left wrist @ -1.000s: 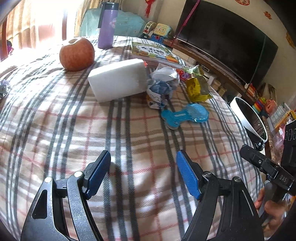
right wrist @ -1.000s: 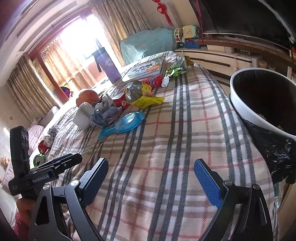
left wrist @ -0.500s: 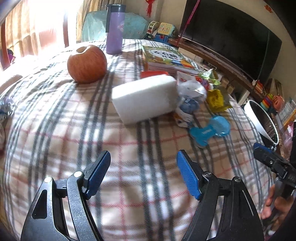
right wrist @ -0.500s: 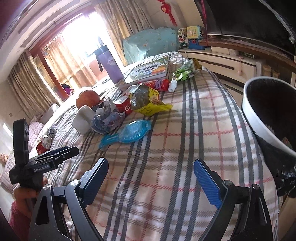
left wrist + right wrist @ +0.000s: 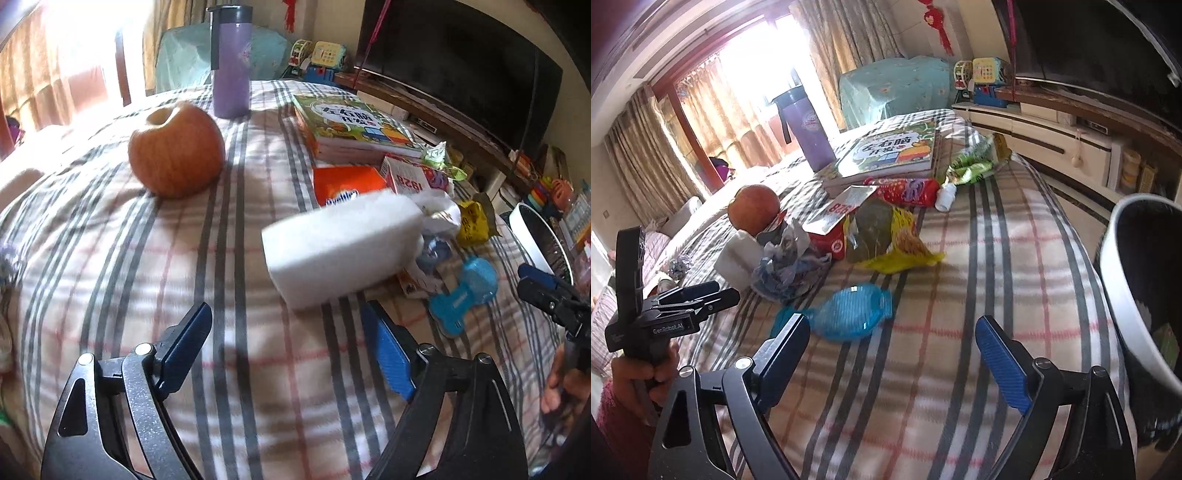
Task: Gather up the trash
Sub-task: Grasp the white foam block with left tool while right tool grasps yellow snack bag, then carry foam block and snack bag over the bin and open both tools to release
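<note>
White block (image 5: pixel 341 251) nearer left tool (image 5: pixel 291 345)

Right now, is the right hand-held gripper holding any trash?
No, the right hand-held gripper is open and empty above the plaid cloth.

a flattened blue plastic wrapper (image 5: pixel 849 317) lies nearest on the plaid cloth; beyond it, crumpled paper (image 5: pixel 786 266) left, a yellow snack bag (image 5: pixel 890 240) right, green wrapper (image 5: pixel 975 162) far.
</note>
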A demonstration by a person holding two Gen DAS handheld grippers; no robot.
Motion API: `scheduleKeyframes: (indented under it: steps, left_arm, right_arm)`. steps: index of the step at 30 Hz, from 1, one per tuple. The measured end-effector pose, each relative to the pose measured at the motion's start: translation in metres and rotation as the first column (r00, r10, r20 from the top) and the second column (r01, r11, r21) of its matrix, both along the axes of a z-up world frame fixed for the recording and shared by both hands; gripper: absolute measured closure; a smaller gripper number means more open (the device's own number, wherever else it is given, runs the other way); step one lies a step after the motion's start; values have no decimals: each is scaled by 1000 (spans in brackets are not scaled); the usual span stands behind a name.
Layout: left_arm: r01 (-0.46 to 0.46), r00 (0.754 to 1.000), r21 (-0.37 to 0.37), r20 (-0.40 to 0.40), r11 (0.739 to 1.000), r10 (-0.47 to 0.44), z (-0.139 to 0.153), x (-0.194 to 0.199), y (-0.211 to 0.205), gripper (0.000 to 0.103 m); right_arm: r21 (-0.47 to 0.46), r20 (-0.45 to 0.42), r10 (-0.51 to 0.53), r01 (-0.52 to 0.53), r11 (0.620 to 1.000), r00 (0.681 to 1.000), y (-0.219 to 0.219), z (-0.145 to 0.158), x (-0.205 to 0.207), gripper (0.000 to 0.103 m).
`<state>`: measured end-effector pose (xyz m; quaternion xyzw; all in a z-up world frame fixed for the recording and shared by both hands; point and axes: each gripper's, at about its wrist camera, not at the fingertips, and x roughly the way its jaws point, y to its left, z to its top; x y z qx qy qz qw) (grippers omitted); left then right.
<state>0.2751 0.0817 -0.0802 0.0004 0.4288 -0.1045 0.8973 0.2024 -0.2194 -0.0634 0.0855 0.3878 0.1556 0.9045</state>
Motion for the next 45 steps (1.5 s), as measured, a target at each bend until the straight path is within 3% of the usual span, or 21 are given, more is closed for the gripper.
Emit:
scheduleKeyframes:
  steps: [5,8,9,10,12,14,15,24,30,45]
  left_arm:
    - [61,998,-13,22,998,-61,1,13,-8,17]
    - [101,994,-16,52,995,-100,3,14,-18,17]
    - [112,992,-9,62,994,-111,4,13,-23,20]
    - [125,989,0,74,992,-124,4,12,-27,41]
    - [134,988,23,70,991,-135,3,11,-35,60]
    - [115,991,34,72,993,-117,4,8,-36,67]
    - [110,991,24,71,994,-112,5,4,-36,70]
    - [91,992,-65,93,994,-85,26,-41,-48,74]
    - [145,985,-103,106,984,-134,35,-66,-76,74]
    - [217,976,-107,49,970,-213,23,-88,-139,74]
  right_arm:
    - [-27,8,23,-23,999,1000,9,-1,23,13]
    - [-40,13,21,-20,999,1000,11,-1,36,21]
    - [-45,15,19,-18,999,1000,12,-2,40,30]
    - [-53,17,15,-14,998,1000,13,-3,45,51]
    - [-66,10,6,-5,998,1000,14,-5,49,78]
    - [-48,22,-2,3,999,1000,10,-2,43,80]
    - [-43,30,-3,4,999,1000,9,0,40,92]
    - [8,61,-33,33,999,998,-19,14,-9,93]
    - [24,61,-55,53,998,997,-37,18,-33,93]
    - [47,40,-148,146,988,988,-90,17,-82,93]
